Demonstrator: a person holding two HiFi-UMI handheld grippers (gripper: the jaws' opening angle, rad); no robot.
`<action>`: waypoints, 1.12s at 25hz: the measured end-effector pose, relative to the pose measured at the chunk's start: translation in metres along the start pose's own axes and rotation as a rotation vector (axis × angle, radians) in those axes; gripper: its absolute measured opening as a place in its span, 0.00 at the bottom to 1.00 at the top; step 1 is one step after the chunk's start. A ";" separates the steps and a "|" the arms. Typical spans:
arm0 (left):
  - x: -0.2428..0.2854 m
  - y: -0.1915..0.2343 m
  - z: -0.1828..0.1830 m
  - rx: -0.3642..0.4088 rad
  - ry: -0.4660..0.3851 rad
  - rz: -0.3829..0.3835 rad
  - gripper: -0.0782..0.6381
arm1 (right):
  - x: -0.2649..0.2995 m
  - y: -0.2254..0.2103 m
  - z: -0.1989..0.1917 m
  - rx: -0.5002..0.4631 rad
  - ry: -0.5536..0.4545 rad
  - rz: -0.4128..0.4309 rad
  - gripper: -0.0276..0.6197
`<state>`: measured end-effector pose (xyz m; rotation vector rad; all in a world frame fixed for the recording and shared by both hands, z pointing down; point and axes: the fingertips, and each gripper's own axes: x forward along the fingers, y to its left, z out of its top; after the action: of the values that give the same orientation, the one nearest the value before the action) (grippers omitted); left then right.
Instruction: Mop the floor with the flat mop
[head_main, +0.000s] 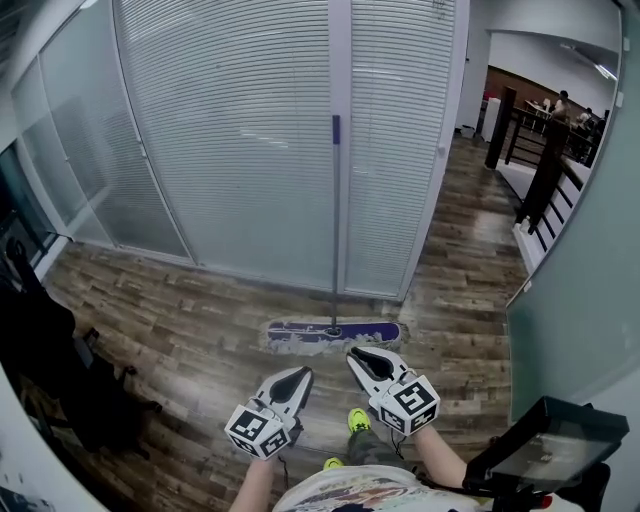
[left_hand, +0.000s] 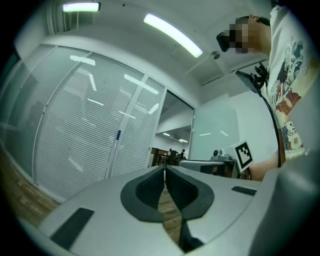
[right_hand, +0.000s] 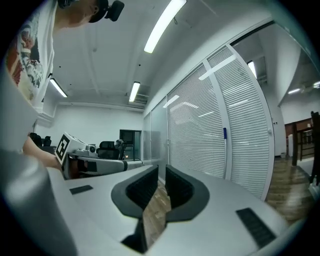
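Left gripper (head_main: 303, 376) and right gripper (head_main: 356, 356) are closed, empty; flat mop (head_main: 334, 332) looks light, its stiff pole (head_main: 336, 220) (propped upright) suits gripping.

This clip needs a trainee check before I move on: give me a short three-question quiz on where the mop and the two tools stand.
1. True or false: the left tool grips the mop handle.
2. Where does the mop head lie? A) on the floor by the glass wall; B) in a bucket; C) on a table.
3. Fill in: the right tool holds ____.

Key: 1 false, the handle stands apart, leaning on the wall; 2 A; 3 nothing.
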<state>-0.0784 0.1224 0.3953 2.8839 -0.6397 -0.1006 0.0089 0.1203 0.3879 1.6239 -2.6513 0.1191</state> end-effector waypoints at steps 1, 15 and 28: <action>0.005 0.004 0.002 0.006 -0.002 0.003 0.13 | 0.003 -0.005 0.000 0.001 -0.004 -0.005 0.13; 0.141 0.097 0.033 0.089 0.002 0.044 0.13 | 0.117 -0.132 -0.004 0.080 -0.024 0.037 0.13; 0.303 0.195 0.042 0.045 0.023 0.120 0.13 | 0.218 -0.287 0.008 0.127 -0.038 0.153 0.13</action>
<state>0.1111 -0.1868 0.3846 2.8758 -0.8192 -0.0361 0.1659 -0.2040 0.4080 1.4661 -2.8493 0.2682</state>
